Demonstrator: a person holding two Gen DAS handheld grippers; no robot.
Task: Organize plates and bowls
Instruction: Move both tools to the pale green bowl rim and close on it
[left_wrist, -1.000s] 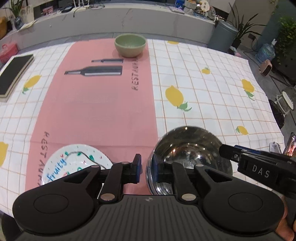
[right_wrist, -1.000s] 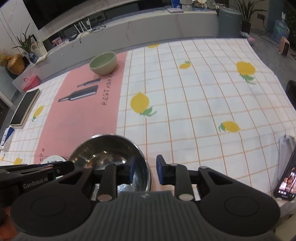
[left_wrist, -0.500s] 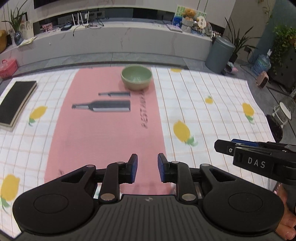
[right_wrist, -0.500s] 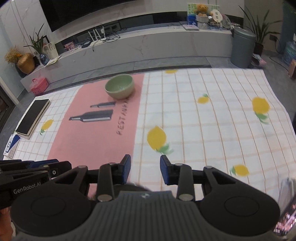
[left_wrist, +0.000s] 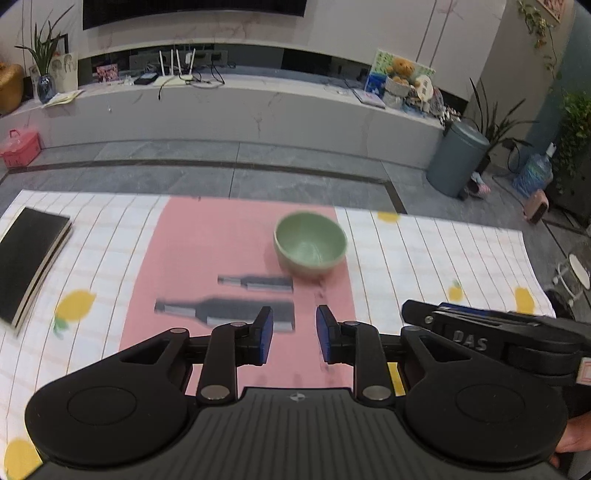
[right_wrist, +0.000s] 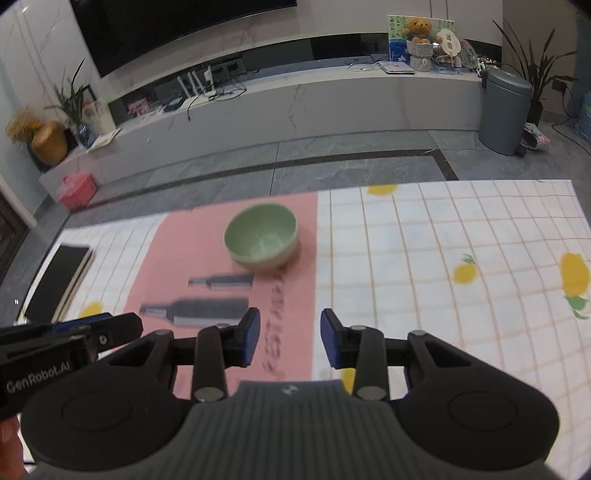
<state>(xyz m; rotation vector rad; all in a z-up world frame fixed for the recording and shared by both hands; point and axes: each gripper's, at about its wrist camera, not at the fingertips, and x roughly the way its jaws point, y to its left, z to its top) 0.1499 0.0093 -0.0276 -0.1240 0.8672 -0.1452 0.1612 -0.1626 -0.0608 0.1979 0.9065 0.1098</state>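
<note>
A pale green bowl (left_wrist: 309, 243) stands upright on the pink strip of the tablecloth, near the table's far edge; in the right wrist view the green bowl (right_wrist: 261, 236) is ahead and a little left. My left gripper (left_wrist: 294, 334) hovers well short of it, jaws opening, nothing between them. My right gripper (right_wrist: 289, 336) is open too, with nothing between its blue pads. In the left wrist view my right gripper (left_wrist: 491, 332) shows side-on at right. The steel bowl and the printed plate are out of view.
A black book (left_wrist: 27, 258) lies at the table's left edge. Printed bottle shapes (left_wrist: 225, 310) mark the pink strip. Beyond the far table edge are grey floor, a low white bench and a grey bin (left_wrist: 456, 162). The white cloth with lemons (right_wrist: 465, 273) stretches right.
Both grippers have pulled back and risen from the steel bowl and plate, which dropped out of view. Both jaws widened. The green bowl now sits closer to frame centre.
</note>
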